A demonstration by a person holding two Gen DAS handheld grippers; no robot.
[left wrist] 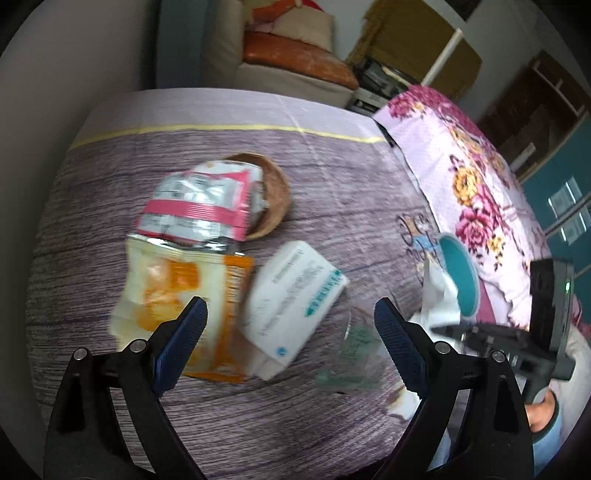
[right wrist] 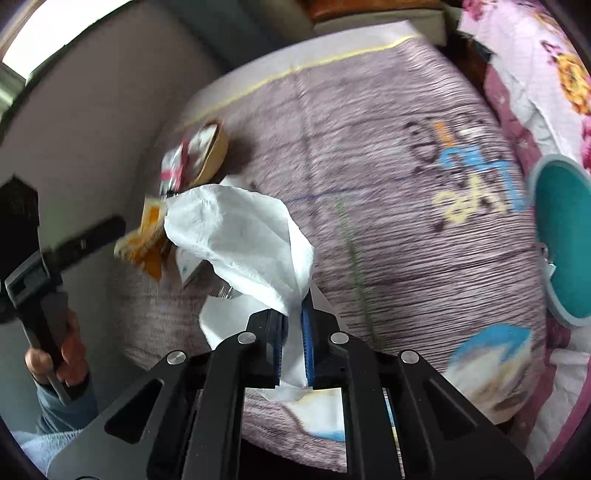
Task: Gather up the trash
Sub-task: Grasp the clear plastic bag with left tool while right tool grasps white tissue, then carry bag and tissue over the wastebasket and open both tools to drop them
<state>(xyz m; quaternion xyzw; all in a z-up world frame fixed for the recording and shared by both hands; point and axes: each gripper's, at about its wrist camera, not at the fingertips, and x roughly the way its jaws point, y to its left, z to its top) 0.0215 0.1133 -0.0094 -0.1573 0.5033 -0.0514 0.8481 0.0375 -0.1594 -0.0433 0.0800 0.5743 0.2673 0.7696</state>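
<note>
Wrappers, two (left wrist: pixel 195 206) (left wrist: pixel 177 295), one box (left wrist: pixel 291 302), one tissue (right wrist: pixel 243 236) in right claw (right wrist: pixel 293 314)

we see both views in soft, even daylight, with a bright blown-out window patch (right wrist: pixel 55 33) at the upper left of the right wrist view and only faint shadows under the wrappers (left wrist: pixel 192 206) on the table (left wrist: pixel 332 177). both frames are smeared by motion blur, so the print on the white box (left wrist: pixel 291 302) and the table's cartoon pattern (right wrist: pixel 469 177) is unreadable, while the black finger frames near the lens stay fairly sharp. fisheye bending curves the table edges strongly, and the corners fall to dark vignette.
</note>
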